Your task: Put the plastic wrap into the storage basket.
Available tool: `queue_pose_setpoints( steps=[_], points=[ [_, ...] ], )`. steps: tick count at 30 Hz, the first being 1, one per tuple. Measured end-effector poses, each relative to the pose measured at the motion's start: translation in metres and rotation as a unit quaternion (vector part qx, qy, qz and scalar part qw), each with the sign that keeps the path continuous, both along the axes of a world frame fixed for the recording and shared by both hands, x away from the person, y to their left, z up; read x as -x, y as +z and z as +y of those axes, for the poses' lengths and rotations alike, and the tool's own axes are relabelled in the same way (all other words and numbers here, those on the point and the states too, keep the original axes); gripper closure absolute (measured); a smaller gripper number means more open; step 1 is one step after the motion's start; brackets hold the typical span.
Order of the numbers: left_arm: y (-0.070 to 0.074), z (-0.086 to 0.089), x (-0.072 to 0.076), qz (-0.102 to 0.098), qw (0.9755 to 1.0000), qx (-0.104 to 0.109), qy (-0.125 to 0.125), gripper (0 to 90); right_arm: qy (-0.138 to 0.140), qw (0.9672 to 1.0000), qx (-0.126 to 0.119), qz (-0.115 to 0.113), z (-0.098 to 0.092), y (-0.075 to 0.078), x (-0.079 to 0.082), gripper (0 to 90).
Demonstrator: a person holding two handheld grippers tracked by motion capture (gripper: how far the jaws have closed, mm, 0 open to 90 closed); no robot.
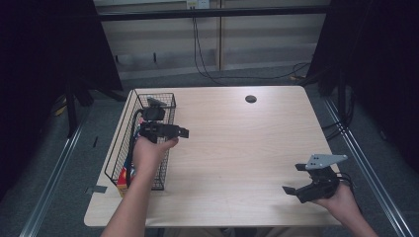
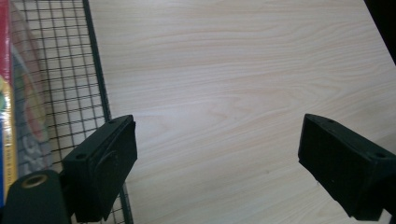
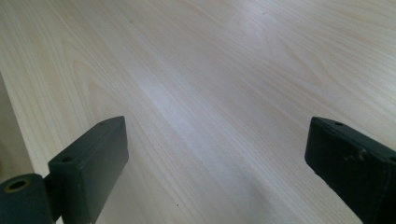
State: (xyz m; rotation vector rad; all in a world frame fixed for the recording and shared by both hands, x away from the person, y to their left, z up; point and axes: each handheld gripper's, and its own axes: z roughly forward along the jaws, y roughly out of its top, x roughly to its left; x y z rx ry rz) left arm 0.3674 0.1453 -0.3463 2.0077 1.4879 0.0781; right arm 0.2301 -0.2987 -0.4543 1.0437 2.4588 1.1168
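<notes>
Over the basket's right rim sits my left gripper (image 1: 184, 132), jaws pointing toward table centre, spread wide, nothing between them. My left hand (image 1: 148, 150) holds it from below, forearm running in from the bottom edge across the basket's near end. Basket (image 1: 114, 155) is black wire mesh, long and narrow, standing along the table's left edge. Inside at the near end: a package (image 1: 122, 178), red, yellow and blue, partly hidden by my arm; can't tell what it is. Left gripper view: jaws apart over bare wood, the left jaw overlapping the basket wall (image 2: 56, 84), the package's red and yellow face (image 2: 6, 93) behind the mesh at far left. My right gripper (image 1: 295, 178) is near the table's front right corner, held in my right hand (image 1: 341, 197), grey plate on top, jaws apart, pointing left, empty. Right gripper view: both jaws wide apart over plain wood grain, table edge at far left, nothing between them. Table (image 1: 237, 148) is light wood with a round cable hole (image 1: 250, 98) near the far edge. Grippers are well apart from each other. Black cables hang down the back wall behind the table.
</notes>
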Motion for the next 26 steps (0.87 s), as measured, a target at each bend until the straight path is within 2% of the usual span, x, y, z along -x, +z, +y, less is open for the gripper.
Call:
queue_pose_setpoints(
  steps=[7,9,15,24,26],
  points=[
    [-0.005,-0.014,0.004,-0.005,0.9996,0.002,-0.028,11.7,0.000,1.0000,-0.001,0.000,-0.001,0.000,0.001,6.2],
    [-0.007,-0.018,0.005,-0.008,0.9996,0.006,-0.027,11.7,0.000,1.0000,0.001,0.000,-0.001,0.000,0.001,6.2],
    [-0.014,-0.030,0.011,-0.018,0.9987,0.013,-0.047,11.8,0.000,1.0000,0.004,0.004,-0.001,-0.002,0.001,6.2],
    [-0.024,-0.048,0.021,-0.039,0.9965,0.010,-0.073,10.8,-0.003,1.0000,0.002,0.006,-0.002,-0.004,0.001,6.2],
    [-0.029,-0.052,0.024,-0.044,0.9956,0.004,-0.082,10.4,-0.003,0.9999,0.007,0.015,-0.002,-0.008,0.000,6.2]
  ],
)
